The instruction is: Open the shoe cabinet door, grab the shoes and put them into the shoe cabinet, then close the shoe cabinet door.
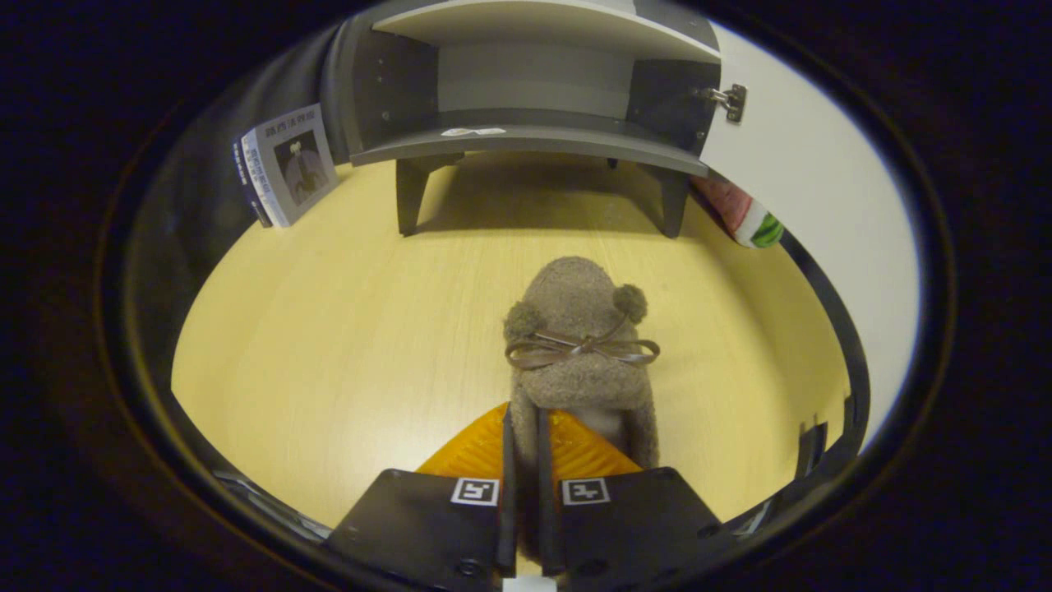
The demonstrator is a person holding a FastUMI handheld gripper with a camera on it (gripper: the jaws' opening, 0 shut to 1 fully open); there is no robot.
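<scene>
Fuzzy shoe between closed fingers

Colours and patterns, tabletop scene

Shoe: fuzzy taupe, brown bow and pompoms. Table: pale yellow woodgrain. Shoe cabinet: dark grey, lighter shelves. Door: white. Box: white-blue, printed.

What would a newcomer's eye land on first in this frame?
The fuzzy brown slipper with pom-poms and a ribbon bow draws the eye, its heel edge pinched between the gripper fingers, which are nearly closed. Beyond it on the pale wooden table stands the dark grey shoe cabinet, its white door swung open.
</scene>
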